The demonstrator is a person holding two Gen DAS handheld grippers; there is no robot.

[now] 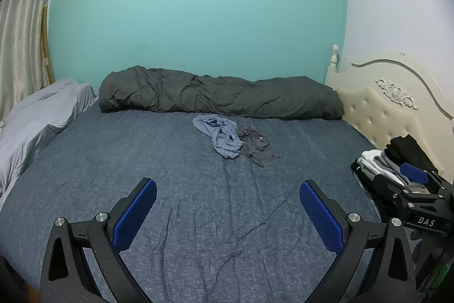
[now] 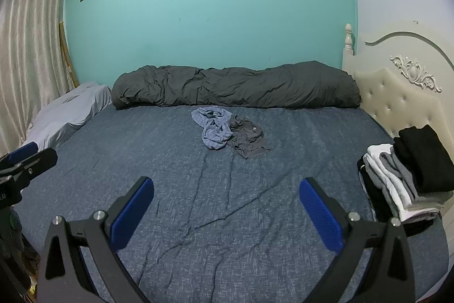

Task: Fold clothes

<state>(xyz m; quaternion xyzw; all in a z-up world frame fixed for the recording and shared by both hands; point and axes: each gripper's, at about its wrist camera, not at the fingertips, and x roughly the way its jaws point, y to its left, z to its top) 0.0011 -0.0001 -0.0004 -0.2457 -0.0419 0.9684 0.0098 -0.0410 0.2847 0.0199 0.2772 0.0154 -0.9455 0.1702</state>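
2 crumpled garments lie touching each other just above the middle of both frames: a light blue striped cotton garment [image 1: 217,137] on the left and a dark grey garment [image 1: 256,146] on the right, both unfolded on the blue patterned bedsheet [image 1: 142,161]. At the right edge, a stack of folded black, white and grey clothes [image 2: 405,178] sits by the cream tufted headboard [image 2: 397,104], probably parked there to keep the sheet's centre free for folding. A rolled dark grey duvet [image 1: 221,94] lies along the teal wall, pushed back for the same reason. The left tool [image 1: 227,213] and right tool [image 2: 226,210] hang low in frame, each spread wide and holding nothing, well apart from the garments.
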